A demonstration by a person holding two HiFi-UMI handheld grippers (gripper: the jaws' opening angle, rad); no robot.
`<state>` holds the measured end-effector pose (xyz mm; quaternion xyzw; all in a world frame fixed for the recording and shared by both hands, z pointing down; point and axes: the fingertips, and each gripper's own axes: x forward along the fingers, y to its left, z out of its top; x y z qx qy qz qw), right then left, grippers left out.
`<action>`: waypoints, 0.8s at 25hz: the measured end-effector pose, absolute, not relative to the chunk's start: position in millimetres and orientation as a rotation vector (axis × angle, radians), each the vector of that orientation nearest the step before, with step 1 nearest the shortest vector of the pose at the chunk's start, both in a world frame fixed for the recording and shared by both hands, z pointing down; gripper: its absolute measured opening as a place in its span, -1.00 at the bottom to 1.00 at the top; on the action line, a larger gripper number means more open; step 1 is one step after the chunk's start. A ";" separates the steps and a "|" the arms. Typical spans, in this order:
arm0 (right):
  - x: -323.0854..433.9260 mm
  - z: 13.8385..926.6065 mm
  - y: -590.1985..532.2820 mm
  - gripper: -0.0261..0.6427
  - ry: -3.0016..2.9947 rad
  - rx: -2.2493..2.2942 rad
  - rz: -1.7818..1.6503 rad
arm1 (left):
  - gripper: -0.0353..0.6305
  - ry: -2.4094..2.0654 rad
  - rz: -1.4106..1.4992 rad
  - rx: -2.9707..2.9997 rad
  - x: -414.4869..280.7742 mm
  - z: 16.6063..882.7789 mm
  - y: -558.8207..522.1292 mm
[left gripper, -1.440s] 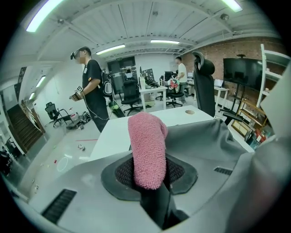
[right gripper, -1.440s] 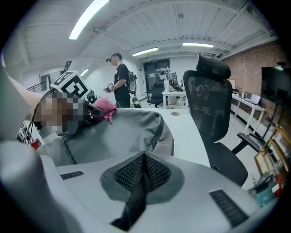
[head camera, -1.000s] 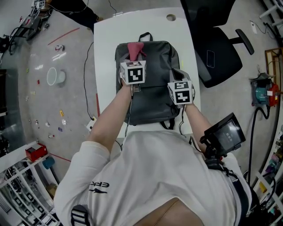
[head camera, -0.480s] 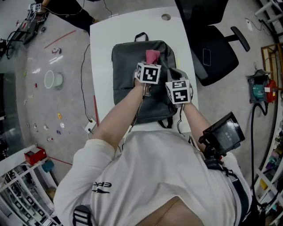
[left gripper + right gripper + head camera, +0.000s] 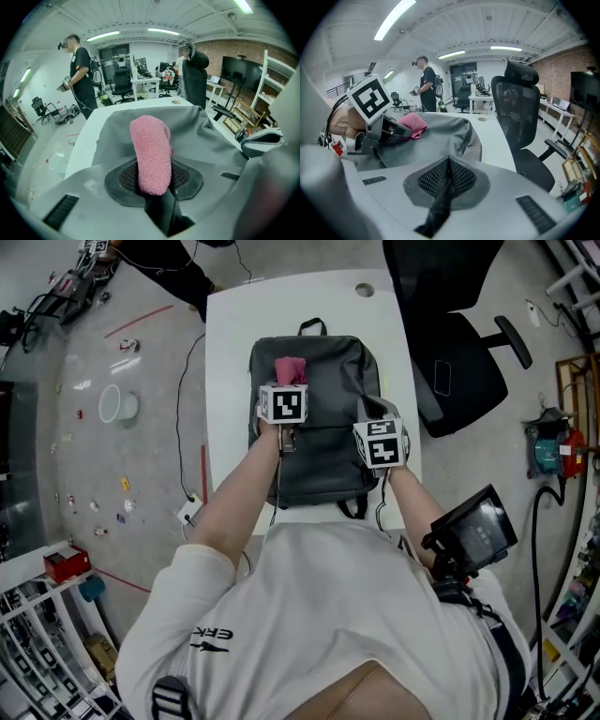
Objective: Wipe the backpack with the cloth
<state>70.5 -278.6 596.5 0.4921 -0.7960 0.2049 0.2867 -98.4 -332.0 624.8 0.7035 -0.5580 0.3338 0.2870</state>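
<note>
A dark grey backpack (image 5: 328,367) lies flat on a white table (image 5: 225,362). My left gripper (image 5: 288,382) is shut on a pink cloth (image 5: 290,368) and presses it on the backpack's upper left part. The left gripper view shows the cloth (image 5: 151,150) sticking out forward from the left gripper (image 5: 153,177) over the backpack (image 5: 201,136). My right gripper (image 5: 375,416) sits at the backpack's right edge, shut, with nothing visible between its pads. From the right gripper (image 5: 449,165) I see the cloth (image 5: 412,124) and the backpack (image 5: 440,136).
A black office chair (image 5: 450,343) stands right of the table. A person (image 5: 80,75) stands on the floor beyond it. A white bucket (image 5: 117,404) and cables lie on the floor at left. A screen device (image 5: 473,526) hangs at the wearer's right hip.
The left gripper swept the cloth to the right across the backpack's top, then back to the left. The right gripper stayed at the backpack's right edge.
</note>
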 end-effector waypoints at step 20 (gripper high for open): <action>79.2 582.1 -274.5 -0.91 -2.112 1.367 0.515 | -0.61 -1.388 0.899 2.012 -66.3 600.4 -315.8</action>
